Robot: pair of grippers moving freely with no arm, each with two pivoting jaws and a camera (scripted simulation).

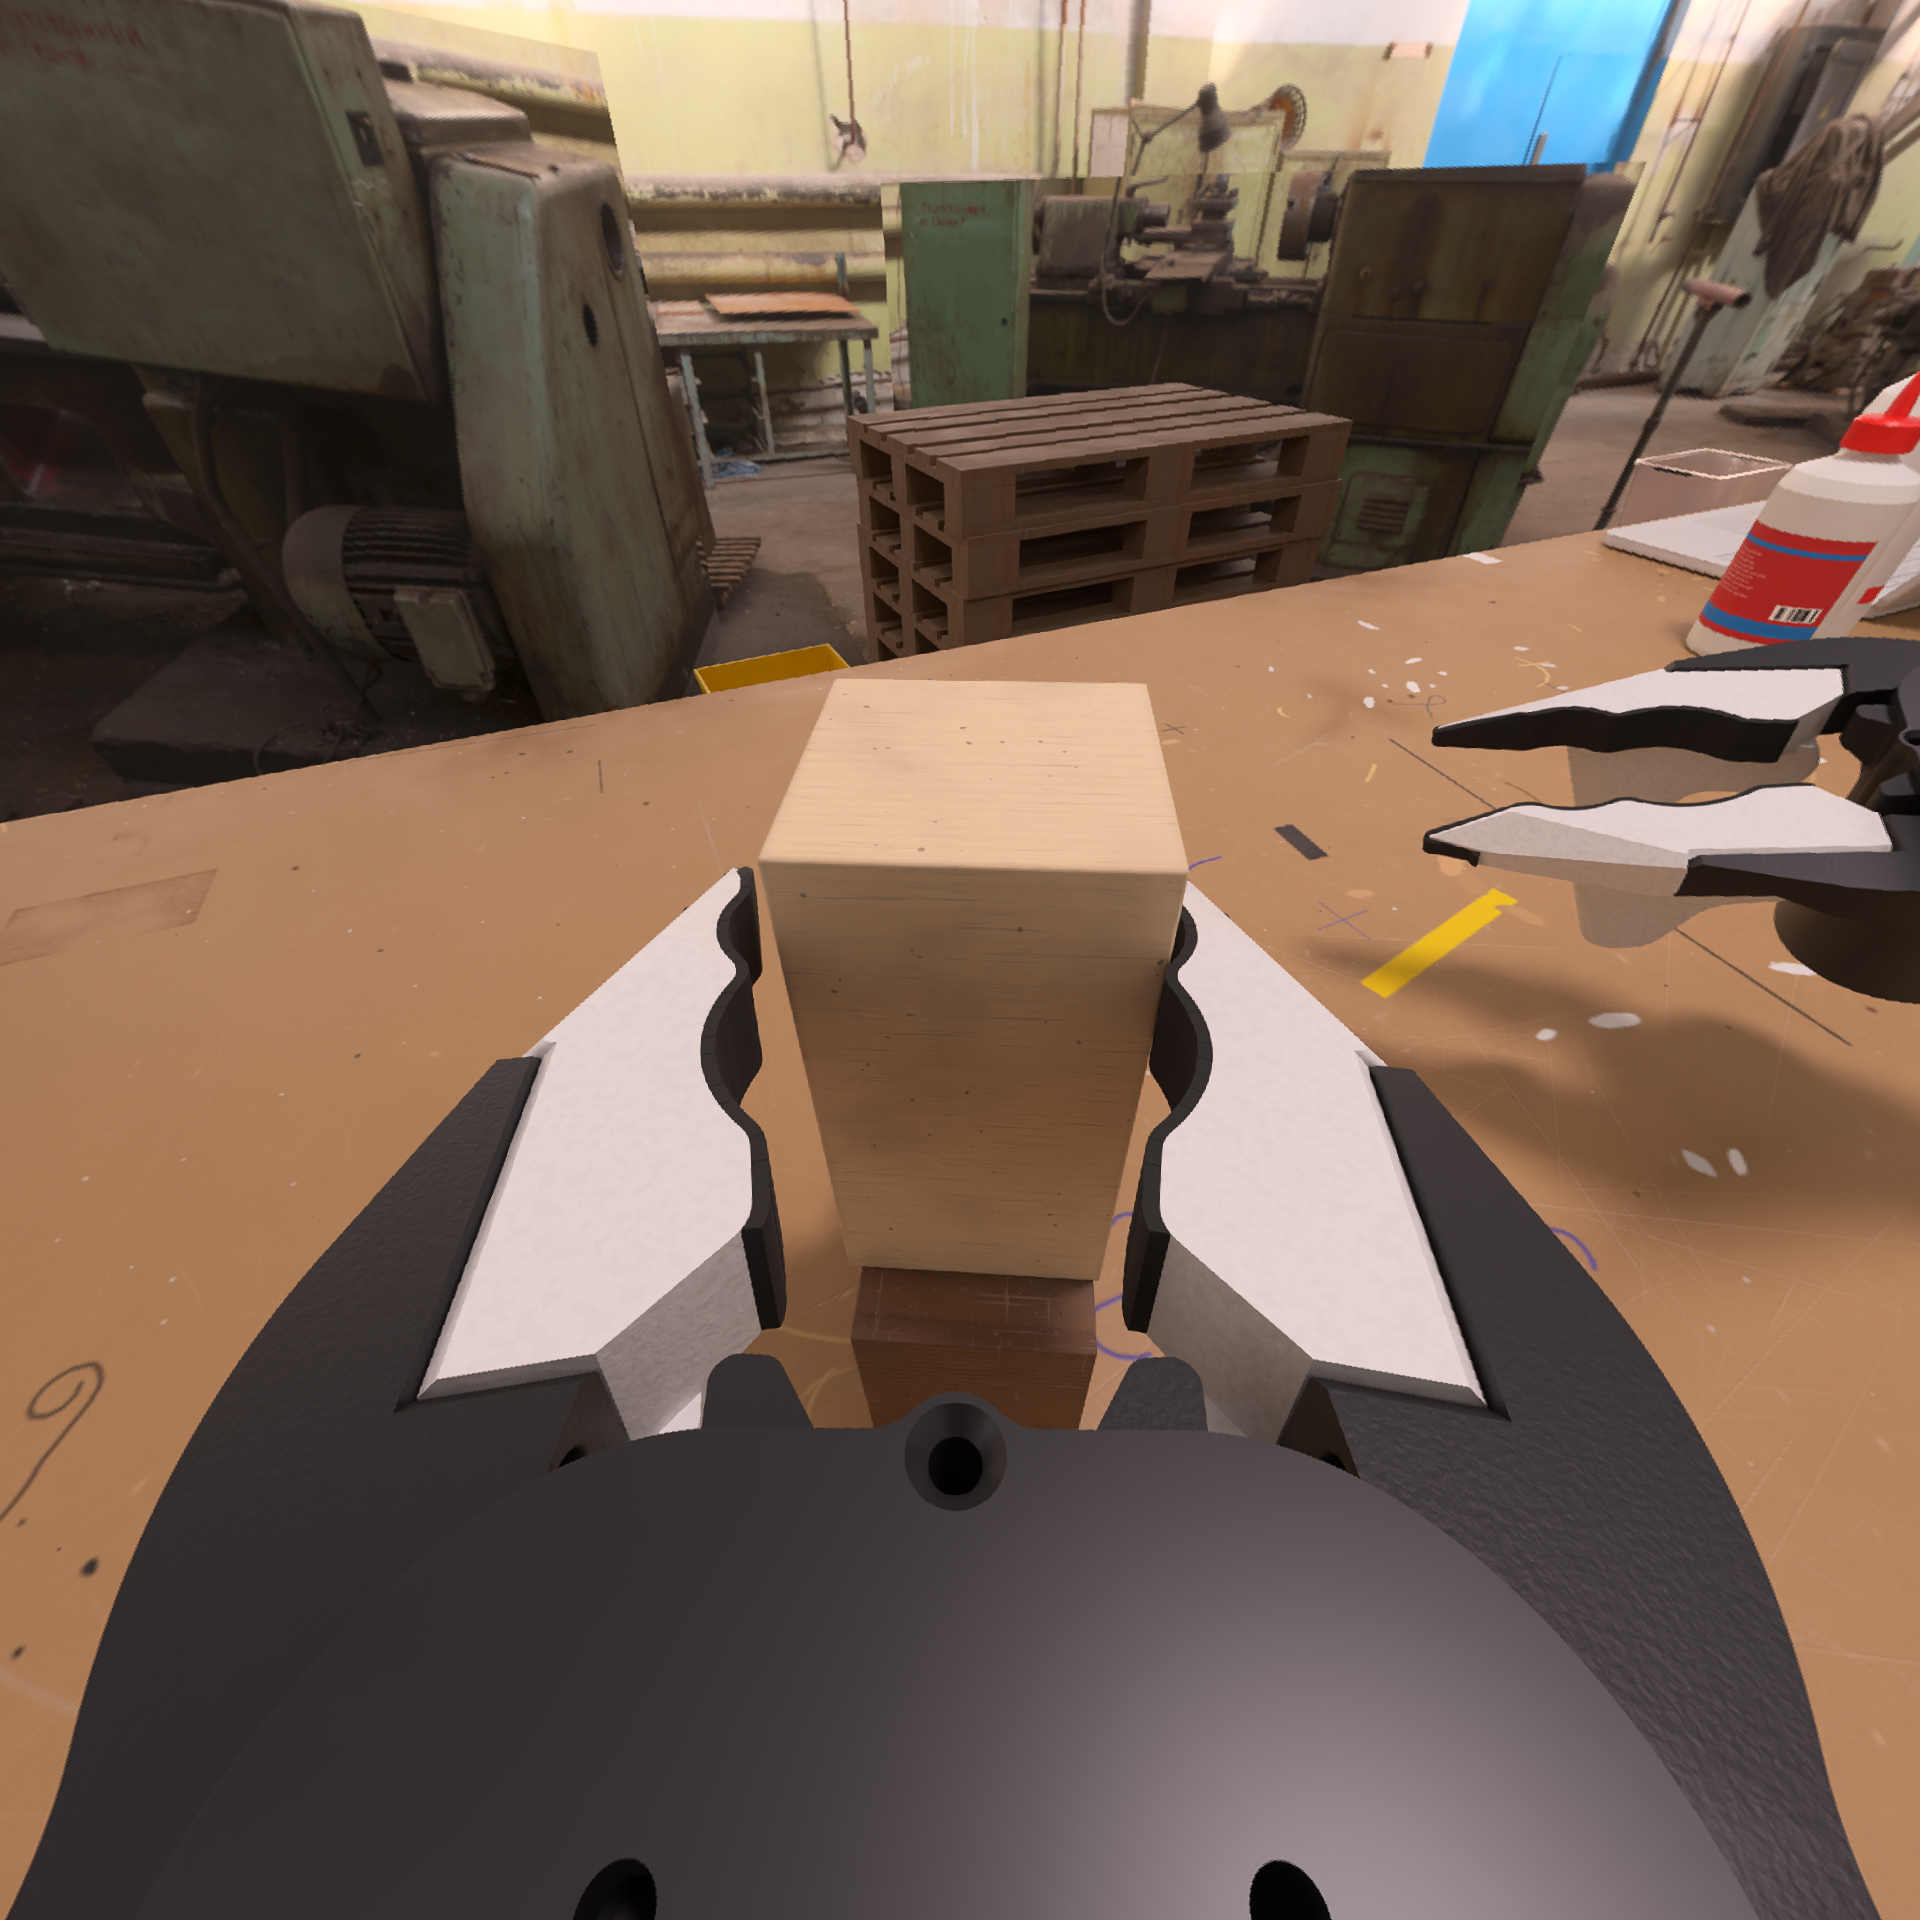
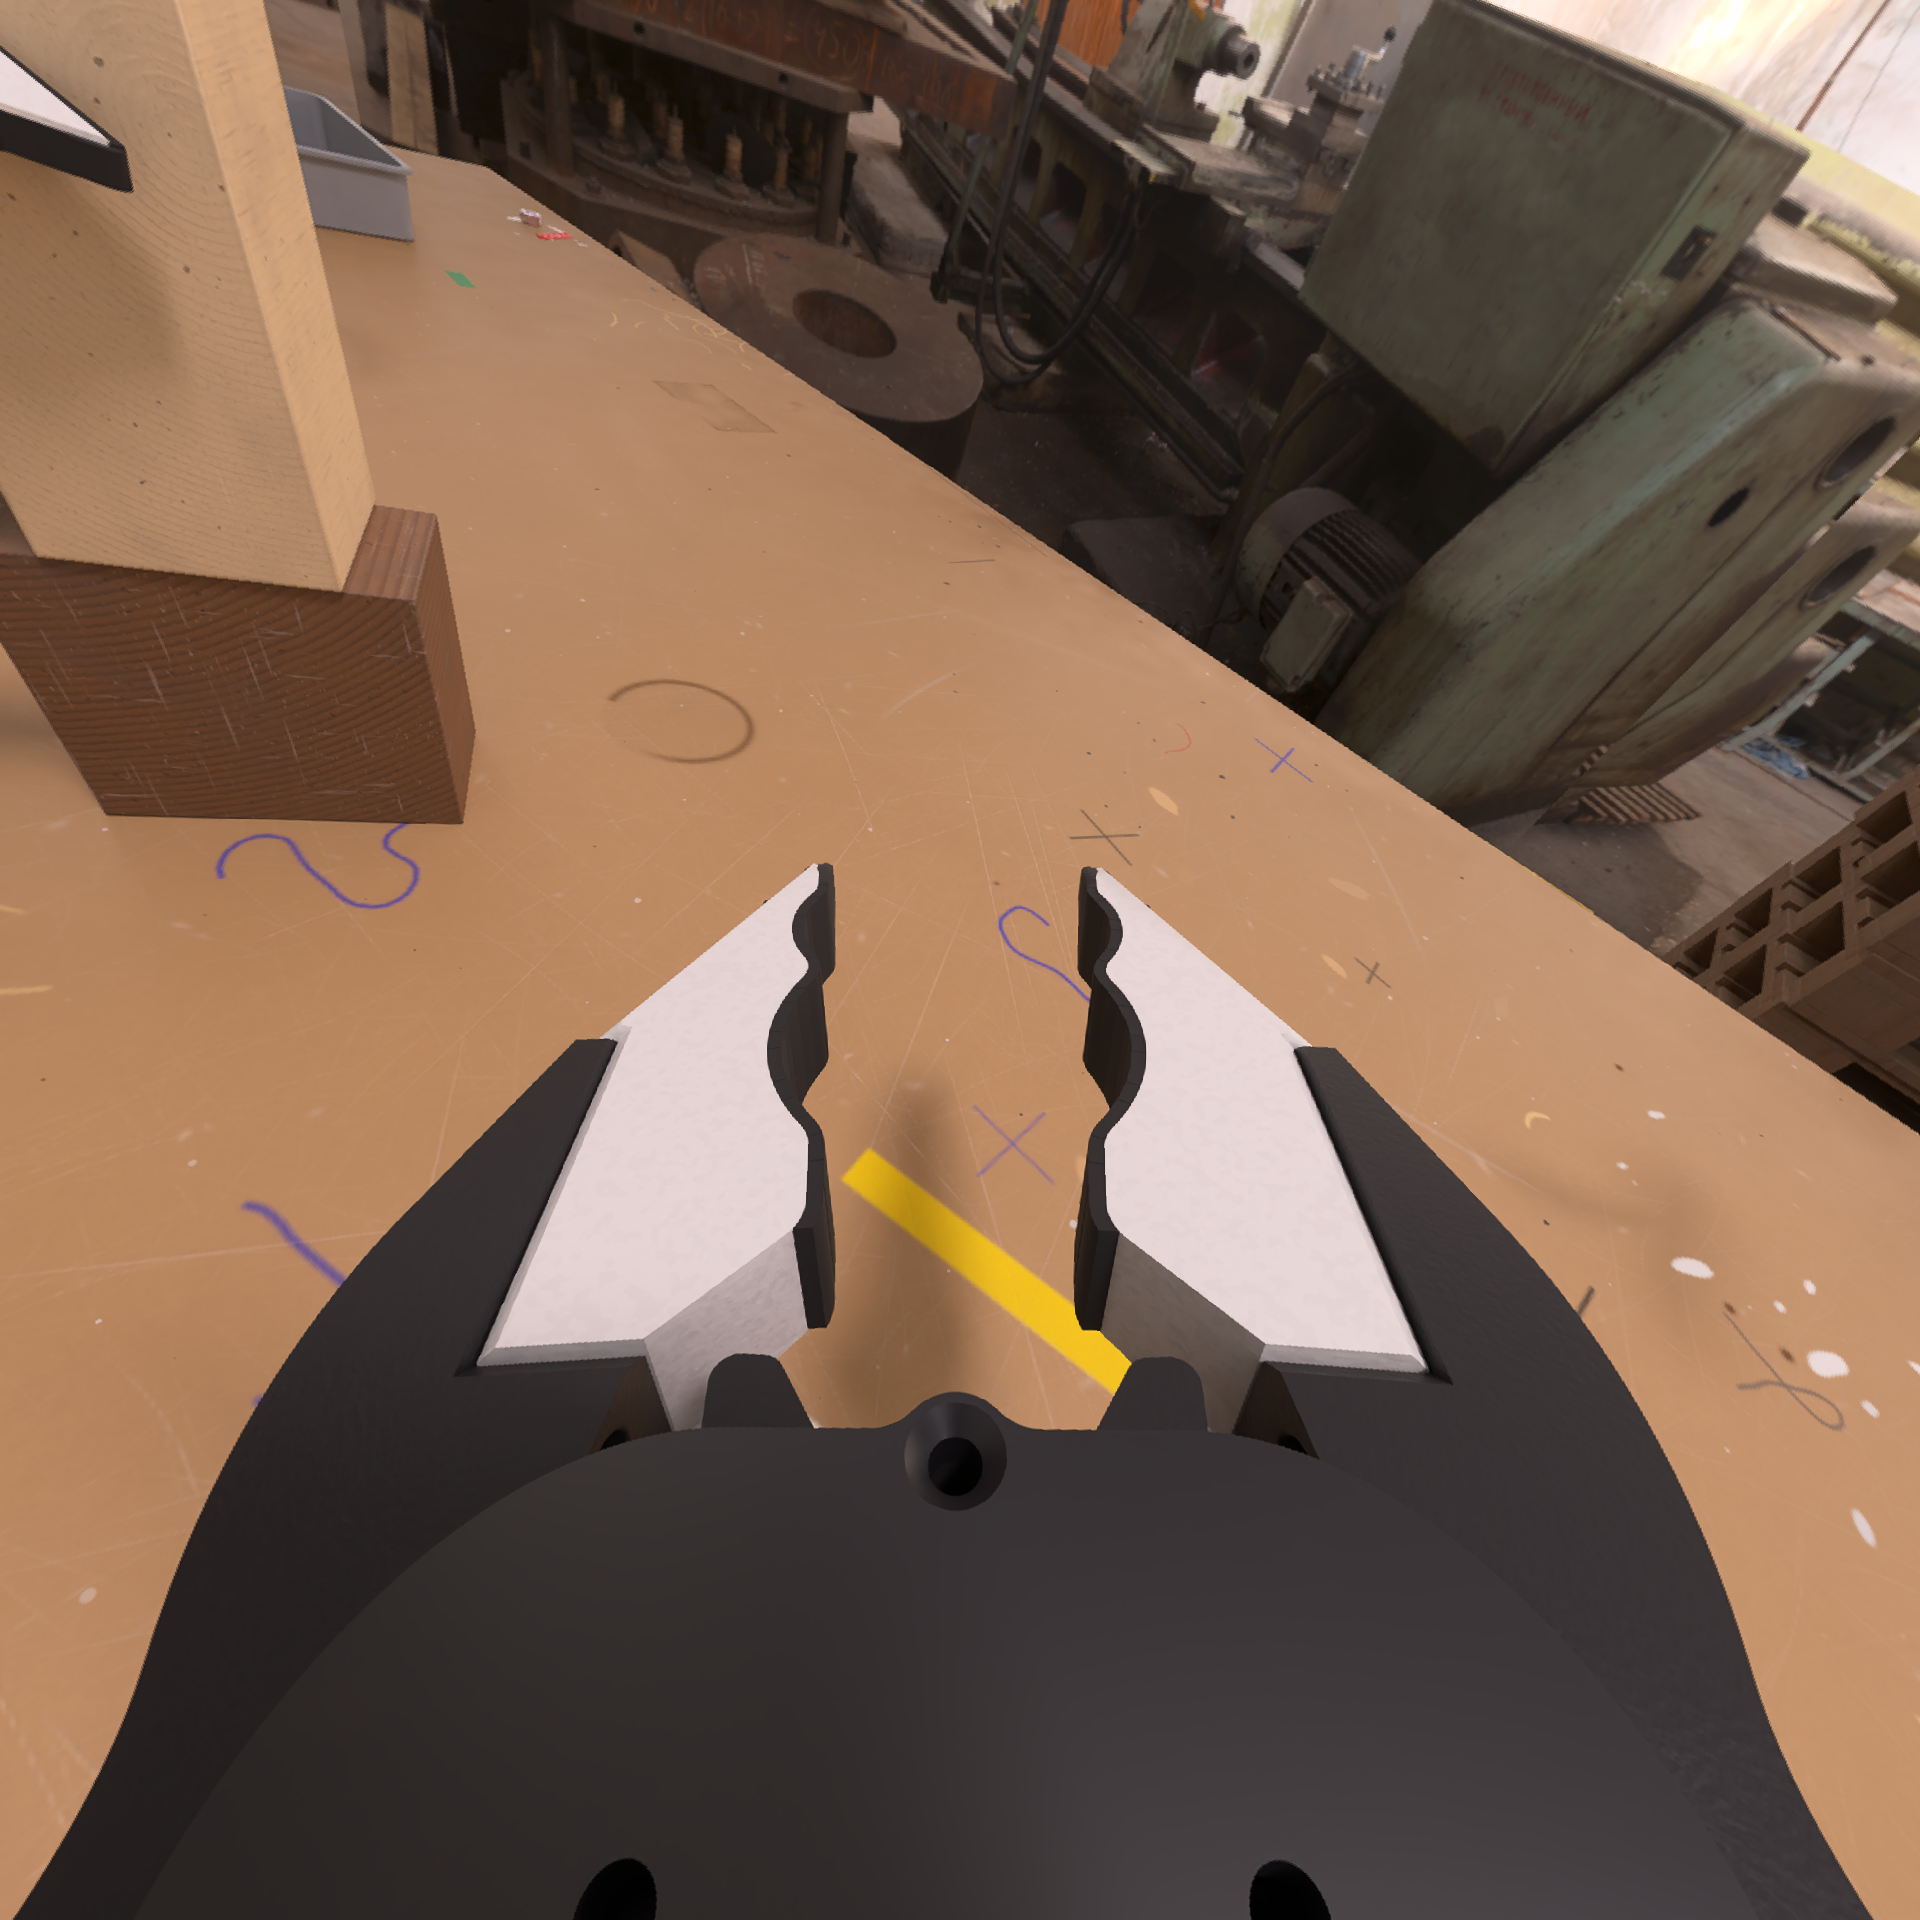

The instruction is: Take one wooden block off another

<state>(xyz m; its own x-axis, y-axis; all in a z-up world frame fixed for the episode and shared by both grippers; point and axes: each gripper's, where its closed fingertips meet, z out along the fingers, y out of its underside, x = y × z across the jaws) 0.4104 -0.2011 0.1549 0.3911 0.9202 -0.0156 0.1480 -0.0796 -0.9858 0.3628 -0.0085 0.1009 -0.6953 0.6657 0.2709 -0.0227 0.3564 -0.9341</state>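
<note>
A tall light wooden block (image 1: 977,997) stands upright on a smaller dark brown block (image 1: 977,1340) on the tan table (image 1: 312,1039). My left gripper (image 1: 966,894) is around the light block near its top, with both fingers touching its sides. The right wrist view shows the light block (image 2: 156,312) resting on the dark block (image 2: 260,686), with a left finger (image 2: 52,130) against it. My right gripper (image 2: 956,883) is open and empty, low over the table to the right of the stack. It also shows in the left wrist view (image 1: 1444,790).
A white glue bottle (image 1: 1808,540) with a red cap stands at the far right beside a flat white thing (image 1: 1683,535). A yellow tape strip (image 2: 977,1262) lies under my right gripper. A grey bin (image 2: 348,177) sits beyond the stack. Pallets (image 1: 1091,509) stand past the table edge.
</note>
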